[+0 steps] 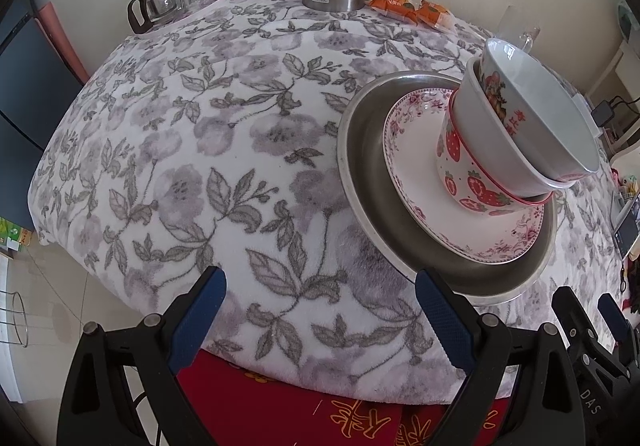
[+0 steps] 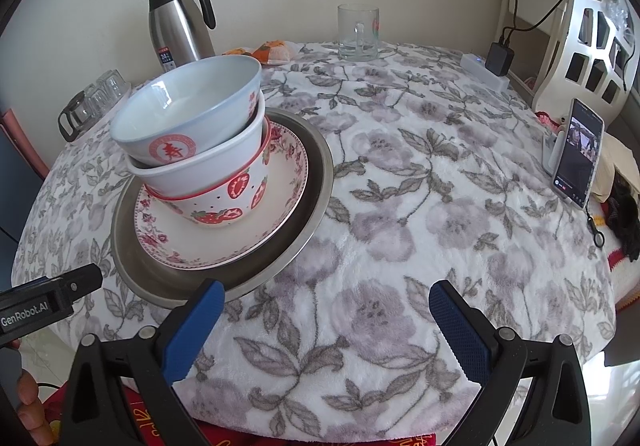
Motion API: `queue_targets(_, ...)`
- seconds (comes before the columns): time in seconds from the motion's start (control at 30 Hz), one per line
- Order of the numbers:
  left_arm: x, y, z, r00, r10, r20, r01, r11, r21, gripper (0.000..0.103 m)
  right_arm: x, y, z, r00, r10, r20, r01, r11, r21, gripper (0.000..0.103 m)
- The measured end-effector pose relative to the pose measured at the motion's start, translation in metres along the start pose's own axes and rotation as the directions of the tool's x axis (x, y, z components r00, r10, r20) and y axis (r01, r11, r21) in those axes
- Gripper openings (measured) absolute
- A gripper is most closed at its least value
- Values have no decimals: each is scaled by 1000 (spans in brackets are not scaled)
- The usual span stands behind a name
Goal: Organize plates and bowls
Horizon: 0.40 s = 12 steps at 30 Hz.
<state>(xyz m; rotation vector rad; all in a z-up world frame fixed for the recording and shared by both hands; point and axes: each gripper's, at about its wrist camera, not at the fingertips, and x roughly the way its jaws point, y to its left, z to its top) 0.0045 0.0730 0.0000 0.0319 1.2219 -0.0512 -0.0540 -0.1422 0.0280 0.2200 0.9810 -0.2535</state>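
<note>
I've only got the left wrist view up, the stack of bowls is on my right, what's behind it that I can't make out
Observer: A clear glass mug stands upright near the far edge of the table, well apart from the stack.
Operator: What's on the face of the top bowl that's turned away from me?
Observer: The top bowl carries a red circular emblem with a character on that side.
Operator: Anything further right on the table?
Observer: A phone stands propped upright near the right edge, with its screen lit.
Operator: And the right gripper?
Observer: The right gripper is open and empty, over the tablecloth just right of the metal tray.
</note>
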Motion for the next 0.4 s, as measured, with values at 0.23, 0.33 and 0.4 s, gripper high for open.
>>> queue_targets(0.23,-2,-1,0,1000,-3,12,3,1000,6,96,0,0,-1,1000,-1,-2,1,1000,-1,103)
queue_targets(0.33,-2,-1,0,1000,-3,10,3,1000,3,96,0,-1,-1,1000,-1,-3,1,1000,-1,103)
queue_targets(0.4,-2,-1,-1,1000,-5,9,5,1000,2,96,0,-2,-2,1000,0,-4,0,1000,-1,103)
